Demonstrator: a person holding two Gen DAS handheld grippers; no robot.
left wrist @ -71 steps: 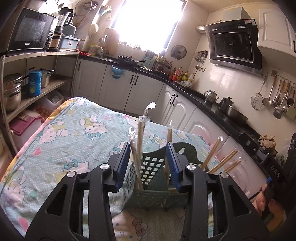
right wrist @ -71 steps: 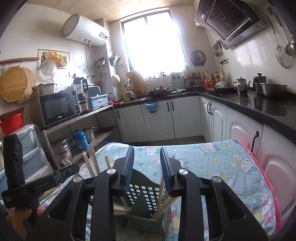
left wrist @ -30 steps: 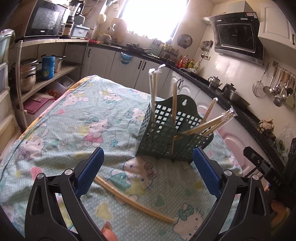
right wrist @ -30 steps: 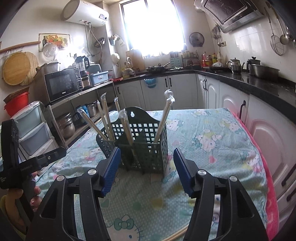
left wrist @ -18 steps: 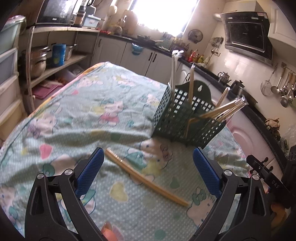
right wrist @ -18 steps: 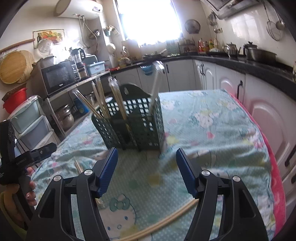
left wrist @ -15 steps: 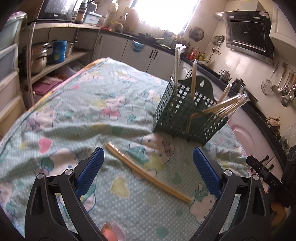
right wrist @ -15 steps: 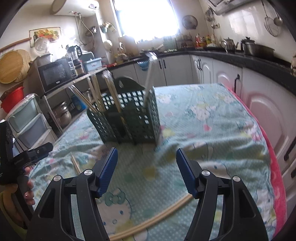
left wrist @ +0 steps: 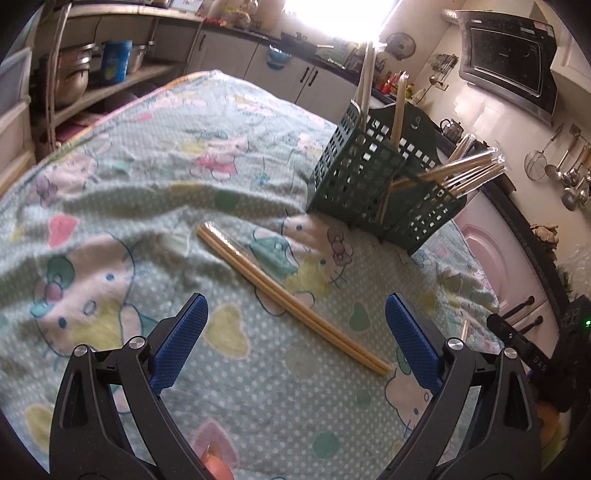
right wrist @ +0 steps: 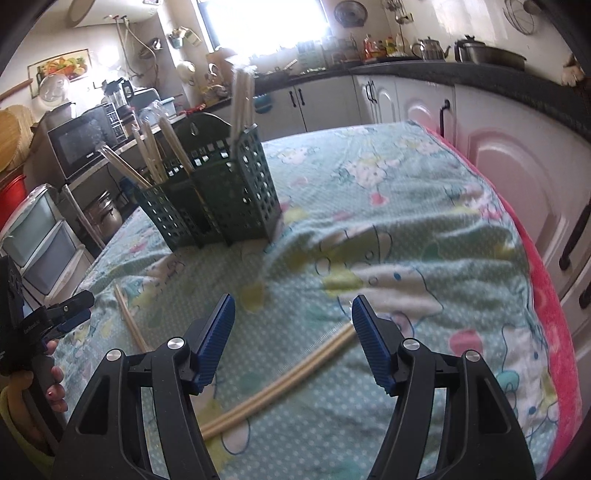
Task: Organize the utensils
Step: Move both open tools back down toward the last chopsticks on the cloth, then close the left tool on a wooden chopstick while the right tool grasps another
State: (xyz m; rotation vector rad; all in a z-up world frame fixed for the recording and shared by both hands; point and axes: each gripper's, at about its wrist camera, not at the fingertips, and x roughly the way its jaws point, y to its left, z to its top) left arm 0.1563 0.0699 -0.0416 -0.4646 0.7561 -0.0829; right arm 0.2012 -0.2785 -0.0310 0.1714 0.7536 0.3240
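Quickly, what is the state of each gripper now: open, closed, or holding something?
Left gripper: open, holding nothing.
Right gripper: open, holding nothing; its jaws have just been opening.

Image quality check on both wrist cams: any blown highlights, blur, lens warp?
Left wrist view: window blown white; green utensil basket slightly soft; wrapped chopsticks on the cloth readable; fisheye bends the counter. Right wrist view: window clipped too; chopsticks look curved by the lens; tablecloth smeared.
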